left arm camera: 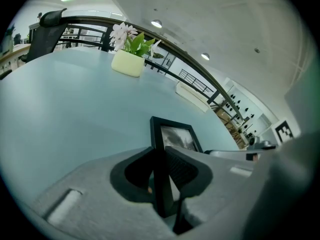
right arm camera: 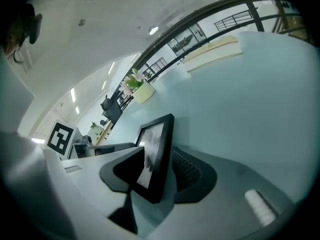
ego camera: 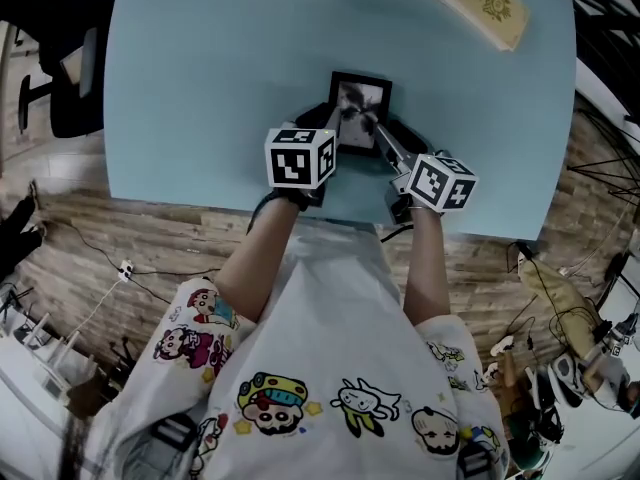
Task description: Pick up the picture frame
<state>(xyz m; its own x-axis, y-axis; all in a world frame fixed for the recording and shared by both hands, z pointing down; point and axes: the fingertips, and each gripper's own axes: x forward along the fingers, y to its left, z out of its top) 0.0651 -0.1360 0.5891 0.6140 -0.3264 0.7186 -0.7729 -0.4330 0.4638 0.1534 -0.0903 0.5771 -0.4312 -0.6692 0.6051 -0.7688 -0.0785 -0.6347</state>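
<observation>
A small black picture frame (ego camera: 362, 108) with a grey photo rests on the pale blue table (ego camera: 200, 88), near its front edge. My left gripper (ego camera: 331, 119) is at the frame's left side. In the left gripper view the frame's black side bar (left arm camera: 161, 179) runs between the jaws (left arm camera: 159, 153), and both pads press against it. My right gripper (ego camera: 373, 128) reaches the frame's right side. In the right gripper view the frame (right arm camera: 159, 134) sits tilted between the jaws (right arm camera: 158, 157), which stand wide around its corner without clamping it.
A pale pot of flowers (left arm camera: 128, 64) stands at the table's far edge, and a tan book (ego camera: 478, 3) lies at the far right. A black office chair (ego camera: 70, 88) is left of the table. Cables lie on the wooden floor on both sides.
</observation>
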